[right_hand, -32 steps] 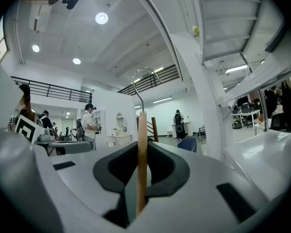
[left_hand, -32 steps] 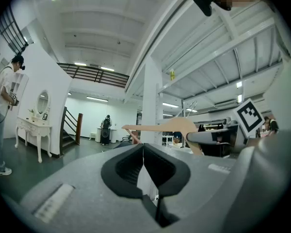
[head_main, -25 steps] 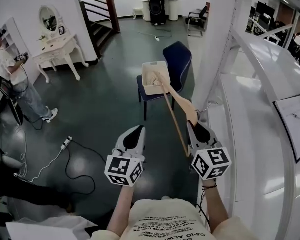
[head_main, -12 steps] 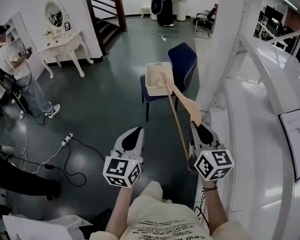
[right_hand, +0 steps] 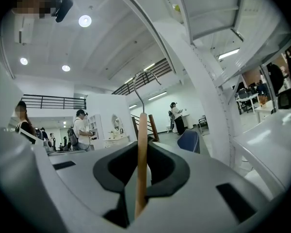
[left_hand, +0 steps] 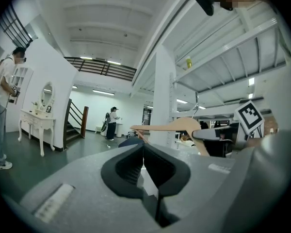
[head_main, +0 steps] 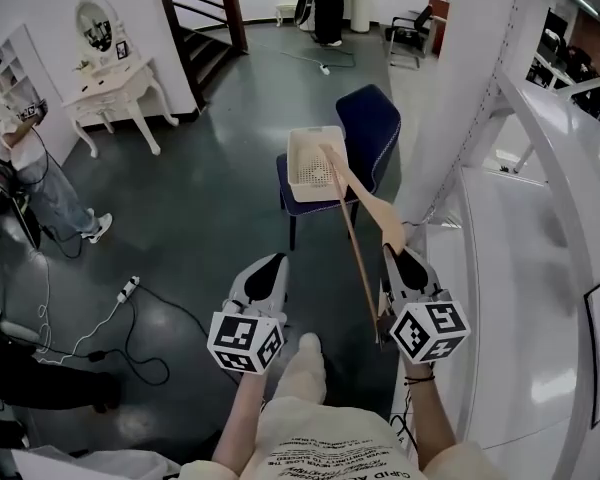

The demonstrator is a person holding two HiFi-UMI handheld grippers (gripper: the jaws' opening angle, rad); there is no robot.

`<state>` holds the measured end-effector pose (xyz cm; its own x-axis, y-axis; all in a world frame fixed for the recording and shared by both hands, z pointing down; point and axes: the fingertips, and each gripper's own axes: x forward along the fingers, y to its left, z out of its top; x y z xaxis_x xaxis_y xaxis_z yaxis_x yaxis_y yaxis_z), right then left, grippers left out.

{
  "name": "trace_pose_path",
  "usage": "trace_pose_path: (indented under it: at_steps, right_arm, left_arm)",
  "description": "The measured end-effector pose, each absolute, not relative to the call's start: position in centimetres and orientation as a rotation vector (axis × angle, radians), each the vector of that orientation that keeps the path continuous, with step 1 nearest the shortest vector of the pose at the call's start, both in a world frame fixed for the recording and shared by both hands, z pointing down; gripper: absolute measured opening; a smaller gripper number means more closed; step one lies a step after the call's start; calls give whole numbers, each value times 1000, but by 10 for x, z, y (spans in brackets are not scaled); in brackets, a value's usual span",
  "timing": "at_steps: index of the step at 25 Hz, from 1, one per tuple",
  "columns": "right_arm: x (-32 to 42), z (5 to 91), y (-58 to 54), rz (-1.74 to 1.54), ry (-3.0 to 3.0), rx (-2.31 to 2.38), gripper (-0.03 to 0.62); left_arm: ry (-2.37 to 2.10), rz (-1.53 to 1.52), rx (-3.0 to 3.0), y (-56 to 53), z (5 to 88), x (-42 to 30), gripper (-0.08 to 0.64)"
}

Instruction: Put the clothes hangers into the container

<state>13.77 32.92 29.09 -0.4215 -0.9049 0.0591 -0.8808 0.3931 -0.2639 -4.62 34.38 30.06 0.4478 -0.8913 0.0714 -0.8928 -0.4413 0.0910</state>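
Observation:
A wooden clothes hanger (head_main: pixel 354 243) sticks out ahead of my right gripper (head_main: pixel 395 255), which is shut on its lower end. In the right gripper view the wood (right_hand: pixel 142 130) stands upright between the pads, with its metal hook (right_hand: pixel 144 81) at the top. The hanger's far end reaches over a white perforated basket (head_main: pixel 306 164) on a blue chair (head_main: pixel 372 126). My left gripper (head_main: pixel 272 262) hangs level beside the right one, shut and with nothing in it (left_hand: pixel 143 148). The hanger (left_hand: pixel 172 126) also shows at the right of the left gripper view.
A white column (head_main: pixel 460 88) and a white curved rail (head_main: pixel 540 218) run along the right. A cable with a power strip (head_main: pixel 130 288) lies on the dark floor at the left. A white dressing table (head_main: pixel 110 83), a person (head_main: pixel 15 158) and stairs (head_main: pixel 195 28) are further left.
Both grippers have moved forward together with the hanger, and the chair and basket look a little nearer. A foot of the person who holds the grippers now shows between the arms.

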Motion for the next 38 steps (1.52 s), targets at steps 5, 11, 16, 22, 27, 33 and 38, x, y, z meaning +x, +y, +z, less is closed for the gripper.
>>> trace_pose_path:
  at_steps: [5, 11, 16, 22, 27, 33, 38]
  right_arm:
    - [129, 295, 256, -432, 2523, -1659, 55]
    - [118, 298, 183, -481, 2488, -1689, 55]
    - [116, 304, 145, -515, 2455, -1705, 55]
    - [111, 317, 107, -555, 2451, -1713, 55]
    - [106, 329, 67, -595, 2447, -1709, 55]
    - [102, 342, 2, -641, 2457, -1697, 55]
    - [99, 357, -57, -703, 2484, -1687, 55]
  left_arm:
    - [-1566, 27, 2573, 267, 302, -58, 23]
    - [-1541, 22, 2566, 190, 302, -76, 23]
    - [-1522, 27, 2557, 152, 310, -85, 23]
    - [-1523, 49, 2524, 123, 325, -95, 23]
    - [-1552, 56, 2492, 90, 334, -109, 23]
    - [-1566, 61, 2452, 32, 346, -115, 23]
    - [-1567, 78, 2409, -22, 358, -115, 23]
